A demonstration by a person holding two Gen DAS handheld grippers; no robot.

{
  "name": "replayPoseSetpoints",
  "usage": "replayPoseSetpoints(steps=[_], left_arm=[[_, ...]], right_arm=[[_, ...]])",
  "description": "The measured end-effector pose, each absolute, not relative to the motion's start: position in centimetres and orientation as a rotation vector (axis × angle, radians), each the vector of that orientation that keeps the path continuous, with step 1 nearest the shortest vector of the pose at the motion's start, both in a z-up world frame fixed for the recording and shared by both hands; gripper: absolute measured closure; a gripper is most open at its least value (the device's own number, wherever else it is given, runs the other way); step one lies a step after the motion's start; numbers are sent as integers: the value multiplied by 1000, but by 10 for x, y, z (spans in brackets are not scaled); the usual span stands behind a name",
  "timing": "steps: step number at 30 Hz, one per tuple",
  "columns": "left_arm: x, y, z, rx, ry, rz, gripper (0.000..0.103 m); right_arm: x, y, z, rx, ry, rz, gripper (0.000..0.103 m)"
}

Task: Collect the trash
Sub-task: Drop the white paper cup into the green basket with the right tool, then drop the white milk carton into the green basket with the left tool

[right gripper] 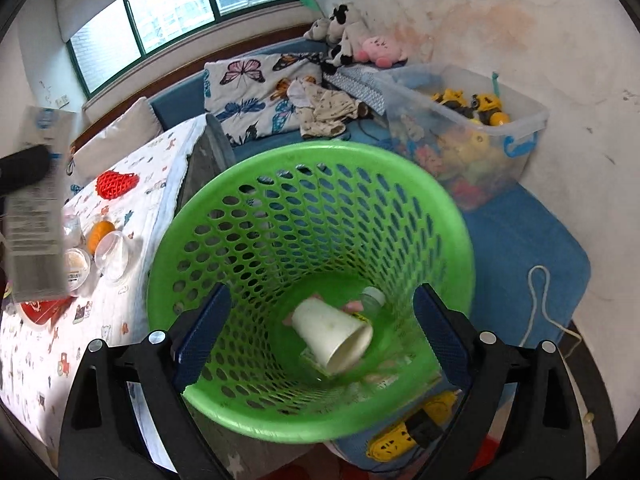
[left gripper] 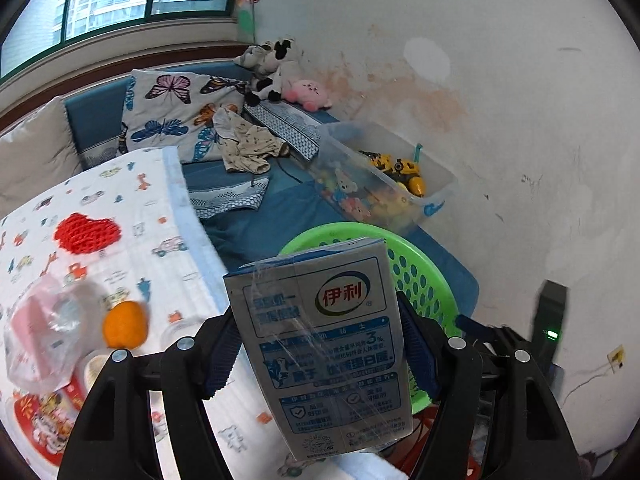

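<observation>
One milk carton (left gripper: 320,356) clamped upright in left gripper (left gripper: 320,356), above green basket (left gripper: 420,276); logo "伊利" and "3%" legible. Right gripper (right gripper: 320,336) spread wide, empty, over basket (right gripper: 208,200) holding white paper cup (right gripper: 332,332) and small bottle (right gripper: 372,300).

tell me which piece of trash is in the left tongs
The milk carton, clamped between the left tongs. The paper cup and small bottle already lie in the green basket.
</observation>
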State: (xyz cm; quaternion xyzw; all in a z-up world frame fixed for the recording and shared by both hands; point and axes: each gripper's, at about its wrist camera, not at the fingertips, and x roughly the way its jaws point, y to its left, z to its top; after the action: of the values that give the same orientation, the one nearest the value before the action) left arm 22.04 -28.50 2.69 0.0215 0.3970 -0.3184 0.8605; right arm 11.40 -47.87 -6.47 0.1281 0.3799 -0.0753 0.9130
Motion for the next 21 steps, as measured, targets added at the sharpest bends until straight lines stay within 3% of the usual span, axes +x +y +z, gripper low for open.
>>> replayPoseSetpoints(steps=[17,19,21], left_arm=[[233,-348,-24,158,904,-700,34],[232,-350,-28,162,908,-700,31],[232,-350,-31,157,922,-708,22]], right_arm=[[56,-482,-46,303,695,-175,11],[53,-480,-45,309,689,-171,11],[50,-477,-43,307,679,-169,11]])
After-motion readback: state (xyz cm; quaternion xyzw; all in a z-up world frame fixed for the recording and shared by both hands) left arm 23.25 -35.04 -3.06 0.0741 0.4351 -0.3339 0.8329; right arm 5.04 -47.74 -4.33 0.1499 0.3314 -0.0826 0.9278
